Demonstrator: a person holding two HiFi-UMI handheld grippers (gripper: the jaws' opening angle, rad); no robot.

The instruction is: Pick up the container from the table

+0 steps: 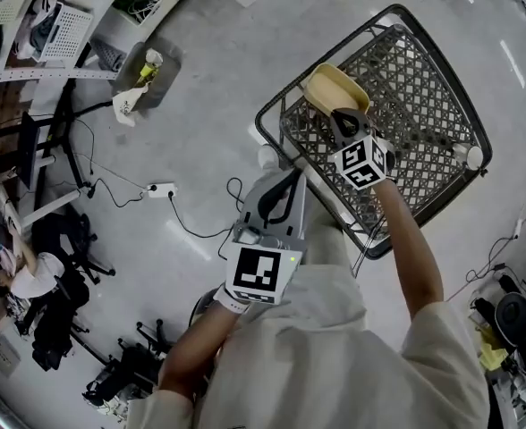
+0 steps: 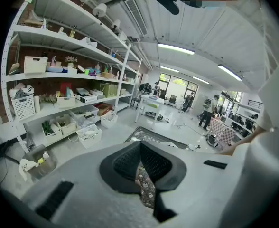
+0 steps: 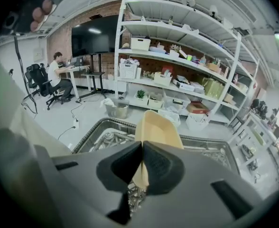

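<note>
1. Nearest the body, short of the cart's (image 1: 424,96) near rim: left gripper (image 1: 276,197), jaws pressed together on nothing, idle above the floor.
2. Farther out, over the cart's near edge: right gripper (image 1: 342,120), fingers clamped on the near wall of the tan container (image 1: 331,86), thin wall pinched between the pads.
3. Beyond those fingers: container held in the air above the cart, long axis running straight away from the jaws, hollow side showing, apparently empty.
4. No table in sight; lift judged done. Any lowering into the cart probably forward and down, right hand alone, left too far back to help.
</note>
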